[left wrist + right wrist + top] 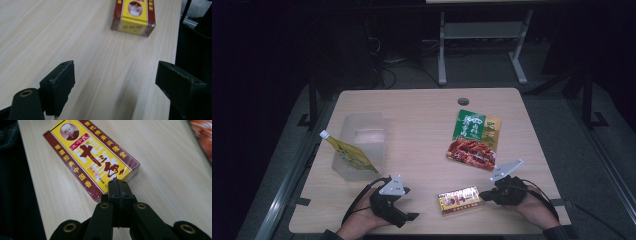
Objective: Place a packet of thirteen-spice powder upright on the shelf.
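A yellow and dark red box (459, 199) lies flat near the table's front edge, between my two grippers. My right gripper (484, 196) is at the box's right end. In the right gripper view its jaws (119, 187) are shut with nothing between them, and their tips sit at the box's (92, 157) near short end; I cannot tell if they touch it. My left gripper (408, 203) stands to the left of the box, pointing toward it. In the left gripper view its jaws (120, 85) are wide open over bare wood, with the box (133, 15) ahead.
A clear plastic tub (371, 131) stands at the left of the wooden table (422, 115), with a yellow-green spouted pouch (349, 152) leaning on it. A green and red snack packet (474, 140) lies right of centre. A cable hole (463, 101) is near the far edge.
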`<state>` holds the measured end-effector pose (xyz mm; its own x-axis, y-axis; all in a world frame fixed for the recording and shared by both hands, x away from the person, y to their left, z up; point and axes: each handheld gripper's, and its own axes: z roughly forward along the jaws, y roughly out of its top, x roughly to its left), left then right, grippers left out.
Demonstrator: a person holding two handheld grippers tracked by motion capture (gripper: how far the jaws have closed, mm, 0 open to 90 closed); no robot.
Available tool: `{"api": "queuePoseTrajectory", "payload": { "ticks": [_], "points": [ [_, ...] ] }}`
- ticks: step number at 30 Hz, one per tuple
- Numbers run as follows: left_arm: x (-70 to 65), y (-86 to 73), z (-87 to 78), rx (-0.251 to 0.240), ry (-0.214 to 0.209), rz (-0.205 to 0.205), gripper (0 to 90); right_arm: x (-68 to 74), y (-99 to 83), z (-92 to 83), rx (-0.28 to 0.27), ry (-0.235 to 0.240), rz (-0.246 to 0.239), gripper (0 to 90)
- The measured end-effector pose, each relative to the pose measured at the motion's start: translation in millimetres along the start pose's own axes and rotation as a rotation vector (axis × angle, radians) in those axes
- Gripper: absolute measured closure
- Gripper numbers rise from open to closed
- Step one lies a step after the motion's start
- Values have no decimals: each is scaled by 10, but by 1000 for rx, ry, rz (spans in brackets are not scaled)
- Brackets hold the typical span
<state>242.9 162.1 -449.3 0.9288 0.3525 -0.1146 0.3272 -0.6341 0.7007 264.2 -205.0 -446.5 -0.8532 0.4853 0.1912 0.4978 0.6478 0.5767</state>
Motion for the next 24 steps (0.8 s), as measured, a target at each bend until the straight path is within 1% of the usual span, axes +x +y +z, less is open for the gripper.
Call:
{"api": "queuePoseTrajectory", "payload": {
  "ticks": [3, 4, 5, 7, 9, 10, 11, 14, 15, 16, 17, 18, 19, 20, 22, 24],
  "points": [
    [-9, -2, 11, 8, -14, 4, 155, 86, 70, 75, 1, 22, -30, 899],
    [-11, -1, 12, 18, -17, 11, 156, 113, 94, 102, 1, 29, -44, 900],
    [-12, -4, 17, 21, -20, 20, 160, 147, 120, 127, 0, 38, -47, 899],
    [-15, -4, 28, 25, -25, 33, 161, 196, 170, 175, 5, 51, -70, 900],
    [-18, -3, 43, 27, -31, 48, 164, 236, 219, 227, 6, 59, -99, 900],
    [-25, -1, 55, 32, -35, 53, 164, 239, 232, 242, 7, 54, -120, 900],
    [-30, 1, 61, 36, -37, 61, 166, 263, 254, 268, 8, 64, -121, 900],
    [-46, 3, 94, 70, -43, 94, 168, 310, 288, 313, 3, 78, -136, 900],
    [-52, 3, 104, 74, -41, 97, 170, 314, 296, 336, 0, 76, -161, 900],
    [-57, 1, 119, 76, -41, 100, 170, 323, 301, 342, 3, 75, -165, 900],
    [-57, 6, 126, 86, -40, 113, 171, 333, 303, 348, 2, 77, -165, 900],
    [-62, 7, 139, 81, -34, 114, 177, 335, 305, 351, 4, 75, -169, 900],
    [-64, 11, 146, 83, -37, 119, 193, 338, 304, 351, 3, 74, -169, 900],
    [-60, 18, 149, 87, -39, 133, 200, 338, 303, 351, 1, 72, -171, 900],
    [-67, 19, 164, 80, -41, 133, 234, 341, 306, 350, -4, 72, -173, 900],
    [-62, 23, 160, 89, -32, 156, 291, 351, 313, 348, -2, 74, -169, 900]
  ]
}}
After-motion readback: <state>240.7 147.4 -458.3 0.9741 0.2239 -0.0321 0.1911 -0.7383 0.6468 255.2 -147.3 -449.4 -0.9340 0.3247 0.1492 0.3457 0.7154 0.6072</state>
